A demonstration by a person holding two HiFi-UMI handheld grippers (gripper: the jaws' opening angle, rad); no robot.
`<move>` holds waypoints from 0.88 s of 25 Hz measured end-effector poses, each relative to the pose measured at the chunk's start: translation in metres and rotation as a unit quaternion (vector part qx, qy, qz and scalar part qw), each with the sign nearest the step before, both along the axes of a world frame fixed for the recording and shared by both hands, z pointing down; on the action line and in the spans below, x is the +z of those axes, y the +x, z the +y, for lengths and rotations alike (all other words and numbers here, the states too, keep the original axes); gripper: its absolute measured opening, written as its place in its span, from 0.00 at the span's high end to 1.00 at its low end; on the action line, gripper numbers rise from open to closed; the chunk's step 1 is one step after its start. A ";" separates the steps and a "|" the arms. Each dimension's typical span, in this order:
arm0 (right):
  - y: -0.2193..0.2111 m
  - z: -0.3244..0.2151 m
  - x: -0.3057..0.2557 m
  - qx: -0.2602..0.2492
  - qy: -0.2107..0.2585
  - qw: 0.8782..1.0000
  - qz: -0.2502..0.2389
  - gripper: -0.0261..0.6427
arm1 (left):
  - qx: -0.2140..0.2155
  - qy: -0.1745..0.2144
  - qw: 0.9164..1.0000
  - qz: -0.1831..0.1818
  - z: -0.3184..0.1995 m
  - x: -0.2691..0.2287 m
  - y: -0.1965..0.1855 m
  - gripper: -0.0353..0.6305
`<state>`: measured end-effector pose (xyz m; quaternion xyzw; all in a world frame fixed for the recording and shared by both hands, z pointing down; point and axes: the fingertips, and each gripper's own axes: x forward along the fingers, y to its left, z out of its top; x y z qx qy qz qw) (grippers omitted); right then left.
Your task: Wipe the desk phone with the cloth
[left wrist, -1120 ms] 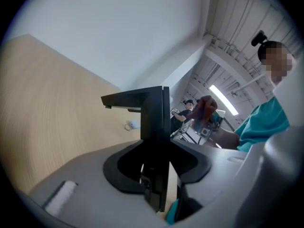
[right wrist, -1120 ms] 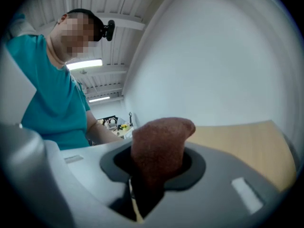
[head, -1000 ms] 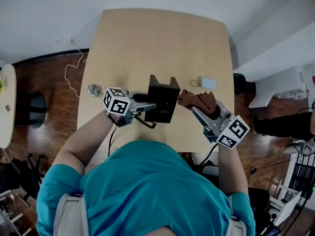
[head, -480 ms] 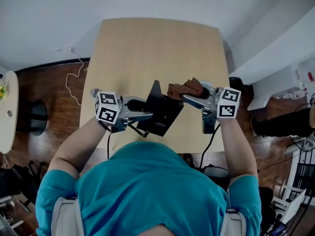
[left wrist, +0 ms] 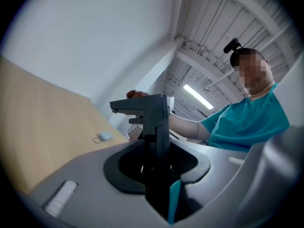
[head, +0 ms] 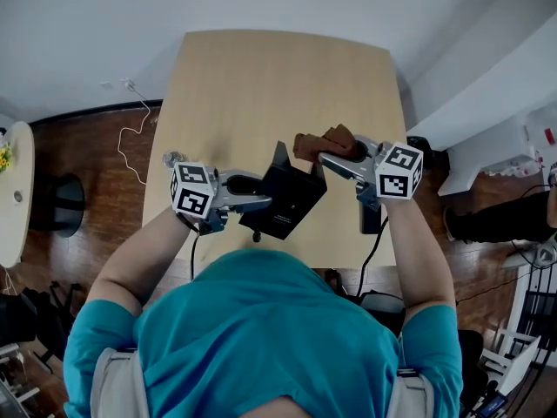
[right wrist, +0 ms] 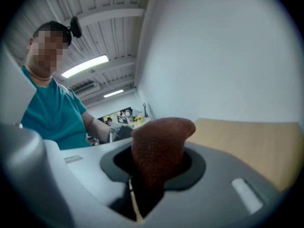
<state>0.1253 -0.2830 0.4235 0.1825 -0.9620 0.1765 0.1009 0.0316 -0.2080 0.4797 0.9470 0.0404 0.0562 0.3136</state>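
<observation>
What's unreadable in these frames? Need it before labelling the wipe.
- Whether the cloth touches the desk phone: too small in the head view, and in the right gripper view the cloth blocks the phone.
- Phone's keypad and handset: the head view shows only a dark shape, and the left gripper view sees it edge-on.
- What the small item on the table beside the left gripper is: too small in the head view.

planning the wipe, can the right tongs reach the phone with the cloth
Probably yes: the left tongs grip the phone, and the cloth in the right tongs is close by its top corner with nothing between.
</observation>
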 end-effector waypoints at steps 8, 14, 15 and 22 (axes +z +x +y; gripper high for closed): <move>-0.056 0.029 -0.018 -0.126 -0.003 0.992 0.026 0.76 | -0.002 0.008 1.000 -0.008 -0.006 0.005 0.003 0.70; 0.006 0.040 0.011 -0.128 -0.036 0.988 0.081 0.76 | -0.027 0.005 1.000 -0.008 -0.026 0.007 -0.010 0.70; 0.013 0.038 0.013 -0.122 -0.035 0.988 0.085 0.76 | -0.031 0.002 0.999 -0.011 -0.028 0.008 -0.011 0.70; -0.032 -0.009 -0.033 -0.130 0.000 0.991 -0.009 0.76 | -0.018 0.022 0.999 -0.026 -0.049 0.012 -0.004 0.70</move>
